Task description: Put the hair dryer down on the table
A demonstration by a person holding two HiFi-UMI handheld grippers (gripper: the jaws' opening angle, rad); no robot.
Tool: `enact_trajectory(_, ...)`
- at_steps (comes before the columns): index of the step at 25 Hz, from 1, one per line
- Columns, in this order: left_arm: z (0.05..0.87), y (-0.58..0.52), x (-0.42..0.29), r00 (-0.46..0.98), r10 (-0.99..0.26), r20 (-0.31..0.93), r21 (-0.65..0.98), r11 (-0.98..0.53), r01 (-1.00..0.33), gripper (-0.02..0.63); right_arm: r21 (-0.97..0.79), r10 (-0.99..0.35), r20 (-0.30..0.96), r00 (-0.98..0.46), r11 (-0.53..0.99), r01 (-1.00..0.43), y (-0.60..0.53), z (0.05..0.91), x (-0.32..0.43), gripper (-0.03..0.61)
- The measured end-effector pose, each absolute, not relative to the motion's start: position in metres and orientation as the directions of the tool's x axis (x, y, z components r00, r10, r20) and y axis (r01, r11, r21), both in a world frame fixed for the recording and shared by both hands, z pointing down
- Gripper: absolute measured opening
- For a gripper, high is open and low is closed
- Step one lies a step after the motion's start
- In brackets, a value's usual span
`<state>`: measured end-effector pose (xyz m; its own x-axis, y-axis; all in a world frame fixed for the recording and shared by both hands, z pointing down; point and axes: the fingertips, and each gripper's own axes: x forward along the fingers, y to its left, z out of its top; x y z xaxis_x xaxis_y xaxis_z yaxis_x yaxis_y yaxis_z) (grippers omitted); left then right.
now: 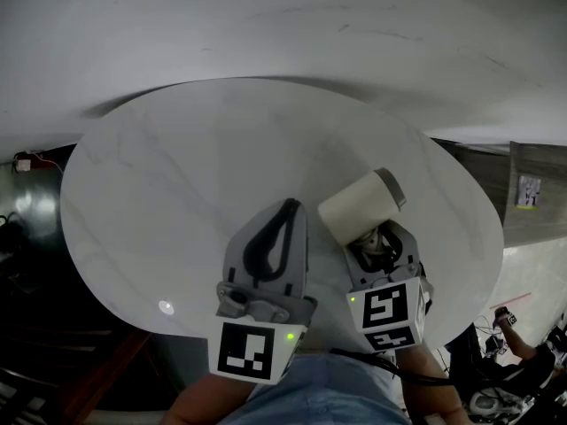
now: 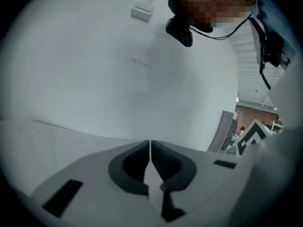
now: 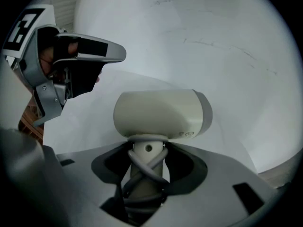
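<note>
A cream hair dryer (image 1: 361, 204) with a grey end cap is held above the round white marble table (image 1: 177, 184), near its right front part. My right gripper (image 1: 376, 237) is shut on its handle, which has the cord wound round it (image 3: 144, 174); the barrel (image 3: 161, 114) lies crosswise above the jaws. My left gripper (image 1: 285, 212) is beside it on the left, over the table's front, shut with nothing between its jaws (image 2: 150, 148). It shows at the upper left of the right gripper view (image 3: 80, 56).
A pale wall rises behind the table. Dark floor and cables (image 1: 27, 202) lie to the left, a grey panel (image 1: 536, 184) and a person's hand (image 1: 514, 326) to the right. A small bright spot (image 1: 166, 306) marks the table's front left.
</note>
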<state>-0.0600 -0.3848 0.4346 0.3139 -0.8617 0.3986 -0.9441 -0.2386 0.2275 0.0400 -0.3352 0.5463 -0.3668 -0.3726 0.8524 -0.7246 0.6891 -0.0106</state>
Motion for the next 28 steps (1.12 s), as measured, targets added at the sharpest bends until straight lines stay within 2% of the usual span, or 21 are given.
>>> enact_trajectory(15,0.434,-0.371,-0.076,0.289,-0.868,0.404,0.228,-0.211,-0.951,0.017,0.03,-0.348,0.877,-0.33,0.726,-0.687,-0.331,0.553,0.039,0.229)
enact_trajectory(21,0.42,-0.363,-0.074,0.298,-0.876,0.378,0.215,-0.23,-0.949,0.017,0.039,-0.394,0.849,-0.352,0.712,-0.701,-0.33,0.533,0.039,0.232)
enact_trajectory(28,0.384,-0.35,-0.067,0.326,-0.894,0.309,0.177,-0.282,-0.943,0.017,0.055,-0.507,0.773,-0.381,0.653,-0.756,-0.328,0.483,0.039,0.232)
